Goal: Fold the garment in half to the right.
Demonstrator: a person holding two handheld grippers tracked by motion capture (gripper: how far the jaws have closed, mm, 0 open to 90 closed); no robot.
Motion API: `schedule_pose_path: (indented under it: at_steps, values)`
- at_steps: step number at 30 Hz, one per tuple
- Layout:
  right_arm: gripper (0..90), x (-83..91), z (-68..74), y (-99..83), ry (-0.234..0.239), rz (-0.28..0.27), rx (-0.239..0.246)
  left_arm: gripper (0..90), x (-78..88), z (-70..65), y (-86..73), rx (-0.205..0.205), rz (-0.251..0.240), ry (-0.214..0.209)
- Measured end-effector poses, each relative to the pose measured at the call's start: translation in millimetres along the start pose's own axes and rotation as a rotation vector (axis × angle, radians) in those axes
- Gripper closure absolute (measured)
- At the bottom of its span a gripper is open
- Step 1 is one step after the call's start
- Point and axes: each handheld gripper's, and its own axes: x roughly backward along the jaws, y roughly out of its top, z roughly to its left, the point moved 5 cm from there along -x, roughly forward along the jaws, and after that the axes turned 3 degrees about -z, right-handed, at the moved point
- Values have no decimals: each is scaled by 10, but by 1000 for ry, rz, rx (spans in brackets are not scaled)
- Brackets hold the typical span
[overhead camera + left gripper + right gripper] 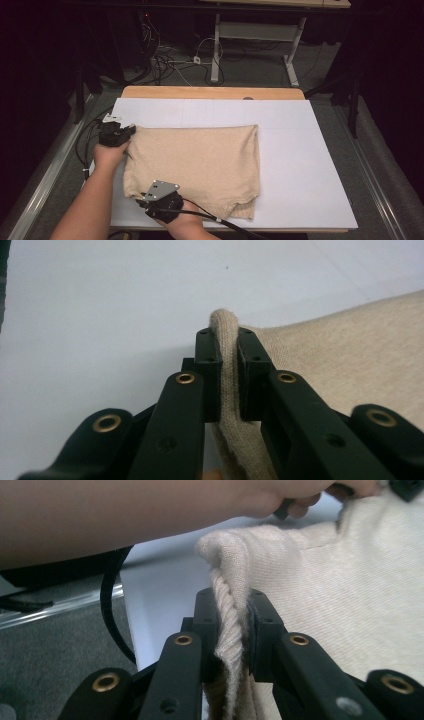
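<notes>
High view: beige garment (200, 165) (left edge) between both tools' pinching jaws.

The white board (310, 165) lies bare right of the sweater (200, 160), up to its right edge. A bare strip runs along the far edge; nothing stands there.

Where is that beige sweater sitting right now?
In the high view the beige sweater lies folded on the white board, left of centre, with the left gripper and right gripper pinching its left edge.
</notes>
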Motion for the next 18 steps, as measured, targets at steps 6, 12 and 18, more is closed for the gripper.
schedule_pose_path:
  at_steps: [6, 12, 18]
  values:
    - [785, 196, -74, 76, -32, -42, 5, 805, 59, -107, 124, -9, -13, 3]
    - [783, 361, -171, 42, -63, -56, 3, 804, 120, -217, 238, -17, -34, 2]
    - [783, 488, -236, -14, -91, -61, -3, 805, 129, -296, 300, -35, -33, 3]
